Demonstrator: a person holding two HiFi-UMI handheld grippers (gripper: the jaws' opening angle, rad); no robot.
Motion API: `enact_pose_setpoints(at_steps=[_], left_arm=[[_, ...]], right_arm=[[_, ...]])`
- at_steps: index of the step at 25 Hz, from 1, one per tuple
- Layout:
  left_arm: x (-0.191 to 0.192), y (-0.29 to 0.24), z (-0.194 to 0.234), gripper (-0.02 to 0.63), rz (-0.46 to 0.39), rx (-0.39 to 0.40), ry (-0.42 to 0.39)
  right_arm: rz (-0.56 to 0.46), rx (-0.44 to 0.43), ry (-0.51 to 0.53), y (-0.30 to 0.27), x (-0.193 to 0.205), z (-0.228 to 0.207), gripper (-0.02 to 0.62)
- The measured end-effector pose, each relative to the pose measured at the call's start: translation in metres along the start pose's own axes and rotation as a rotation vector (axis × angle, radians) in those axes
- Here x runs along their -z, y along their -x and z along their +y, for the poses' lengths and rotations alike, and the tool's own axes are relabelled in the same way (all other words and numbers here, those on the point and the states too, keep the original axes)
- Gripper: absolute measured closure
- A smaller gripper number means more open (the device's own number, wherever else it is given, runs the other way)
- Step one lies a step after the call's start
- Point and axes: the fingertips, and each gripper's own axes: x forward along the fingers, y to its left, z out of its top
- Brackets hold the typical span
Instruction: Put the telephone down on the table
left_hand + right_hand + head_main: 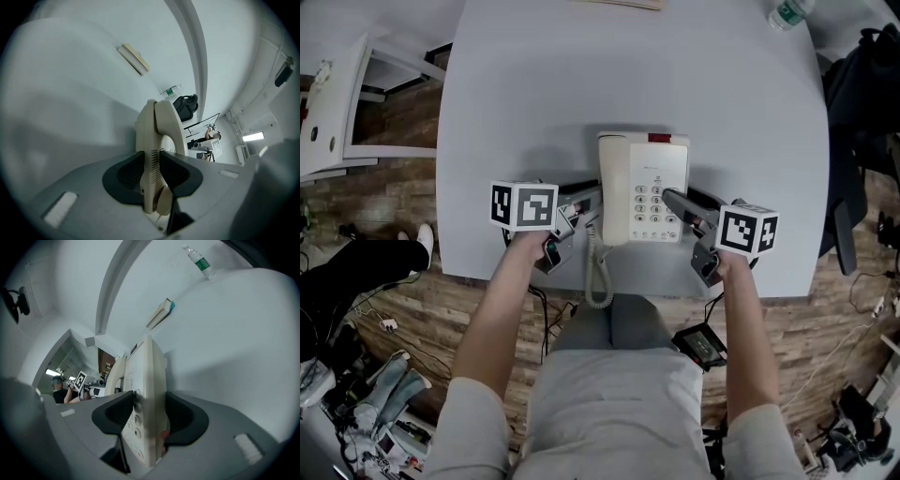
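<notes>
The telephone [642,187], a cream desk set with its handset [608,187] lying in the cradle on the left side, is over the near part of the grey table [534,94], close to the edge in front of me. I cannot tell whether its base already touches the top or hangs just above it.

My left tongs [152,164] are closed on the left edge, with the pads on the handset side. My right tongs [147,413] are closed on the right edge of the body, just beside the keypad [654,202]. So I carry the set from both sides at once.

To do this step well, I think both hands should go down together and at one speed, so that the set stays level and the handset does not slip out of its cradle. I would open the jaws only when the whole base rests flat, and then draw each pair out sideways. The coiled cord [598,277] hangs over the table edge toward my lap. Its pull could drag the set, so a place a little farther from the edge seems safer.

The only container is a clear bottle [787,13] with a green label, lying at the far right corner, well apart from the telephone. Whether it holds anything I cannot tell.
</notes>
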Motion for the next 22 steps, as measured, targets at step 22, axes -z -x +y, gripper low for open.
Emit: enact_pose_setpoints(at_steps=[22], left_arm=[[0.0, -0.002, 0.004, 0.483, -0.005, 0.003, 0.009]], right_arm=[[0.027, 0.048, 0.018, -0.004, 0.004, -0.011, 0.37]])
